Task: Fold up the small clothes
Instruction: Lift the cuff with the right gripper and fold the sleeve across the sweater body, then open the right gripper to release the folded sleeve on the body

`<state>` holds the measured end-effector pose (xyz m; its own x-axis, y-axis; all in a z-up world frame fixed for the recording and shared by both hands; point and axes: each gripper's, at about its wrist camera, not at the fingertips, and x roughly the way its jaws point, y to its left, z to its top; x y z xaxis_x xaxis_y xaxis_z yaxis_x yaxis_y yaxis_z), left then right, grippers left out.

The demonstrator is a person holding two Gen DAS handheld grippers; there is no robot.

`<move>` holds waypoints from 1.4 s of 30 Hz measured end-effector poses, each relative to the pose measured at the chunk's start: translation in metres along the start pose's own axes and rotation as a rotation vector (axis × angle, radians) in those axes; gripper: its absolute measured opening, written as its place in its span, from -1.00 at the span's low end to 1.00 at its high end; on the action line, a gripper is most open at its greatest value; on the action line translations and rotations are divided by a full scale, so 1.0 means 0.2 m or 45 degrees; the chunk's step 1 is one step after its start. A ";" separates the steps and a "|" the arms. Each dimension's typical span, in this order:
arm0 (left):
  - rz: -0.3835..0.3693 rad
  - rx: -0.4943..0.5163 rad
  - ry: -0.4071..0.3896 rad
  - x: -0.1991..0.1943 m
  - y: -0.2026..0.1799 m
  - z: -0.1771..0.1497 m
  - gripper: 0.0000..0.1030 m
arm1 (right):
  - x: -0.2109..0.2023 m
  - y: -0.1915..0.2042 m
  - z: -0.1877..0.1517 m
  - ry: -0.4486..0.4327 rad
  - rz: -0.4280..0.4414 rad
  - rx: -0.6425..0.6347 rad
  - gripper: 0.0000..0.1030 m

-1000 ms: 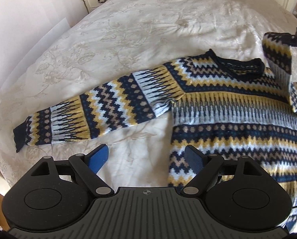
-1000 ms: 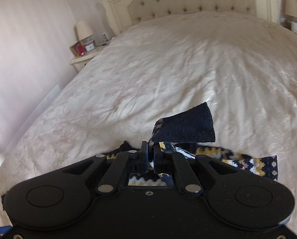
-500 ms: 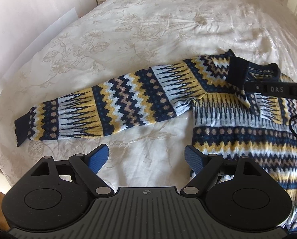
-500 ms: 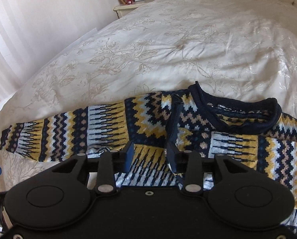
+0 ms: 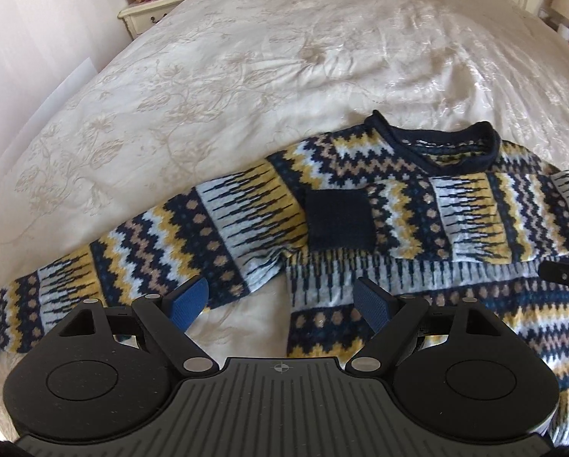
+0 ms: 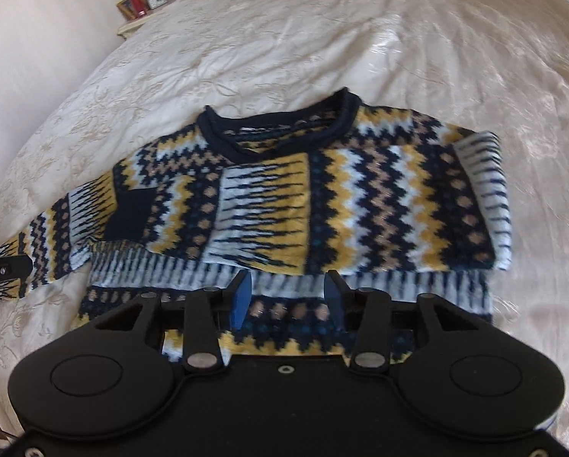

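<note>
Through the left wrist view we saw our left gripper point(image 5: 280, 301) spread wide and empty, its blue pads point(image 5: 188, 301) hovering over the sweater point(image 5: 398, 205), where the outstretched sleeve point(image 5: 151, 243) met the body. Only this view took in that whole sleeve, running away to the left of the jaws down to its dark cuff. Ahead of the jaws lay the other sleeve, folded across the chest and ending in a navy cuff point(image 5: 339, 221).

In the right wrist view our right gripper point(image 6: 288, 301) was also released, holding nothing, poised level above the sweater's point(image 6: 322, 190) lower chest just short of the folded sleeve point(image 6: 265, 209). Half a second earlier those jaws were narrower and closer to the knit; a second earlier they pinched the cuff aloft. Beyond both spread the cream bedspread point(image 6: 284, 38), with the nightstand point(image 5: 151, 11) far off to the left.
</note>
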<state>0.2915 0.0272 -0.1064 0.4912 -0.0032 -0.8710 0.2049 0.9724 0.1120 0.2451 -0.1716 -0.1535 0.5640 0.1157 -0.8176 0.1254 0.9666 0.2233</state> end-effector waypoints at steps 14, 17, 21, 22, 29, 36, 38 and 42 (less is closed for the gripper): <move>0.102 0.104 0.040 0.42 -0.26 0.13 0.61 | -0.06 -0.60 0.09 -0.095 -0.207 0.300 0.02; 0.190 0.120 0.168 0.57 -0.23 0.09 0.58 | -0.04 -0.70 0.15 -0.116 -0.234 0.331 0.02; 0.156 0.034 0.231 0.66 -0.13 0.03 0.66 | 0.02 -0.81 0.21 -0.121 -0.285 0.346 0.02; 0.143 0.007 0.237 0.66 -0.11 0.03 0.67 | 0.05 -0.84 0.22 -0.113 -0.298 0.349 0.02; 0.142 -0.020 0.240 0.67 -0.07 0.02 0.84 | 0.20 -0.87 0.25 -0.069 -0.226 0.401 0.02; 0.131 -0.041 0.225 0.69 -0.07 0.00 0.90 | 0.30 -0.78 0.27 -0.028 -0.167 0.359 0.02; 0.127 -0.042 0.223 0.68 -0.07 -0.01 0.90 | 0.30 -0.78 0.27 -0.031 -0.146 0.366 -0.01; 0.115 -0.042 0.225 0.66 -0.08 0.00 0.89 | 0.26 -0.78 0.29 -0.044 -0.107 0.315 -0.76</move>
<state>0.3524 0.0120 -0.2236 0.3494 0.1224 -0.9289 0.1373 0.9740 0.1800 0.3027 -0.3290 -0.2008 0.5703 0.0257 -0.8210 0.3665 0.8866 0.2823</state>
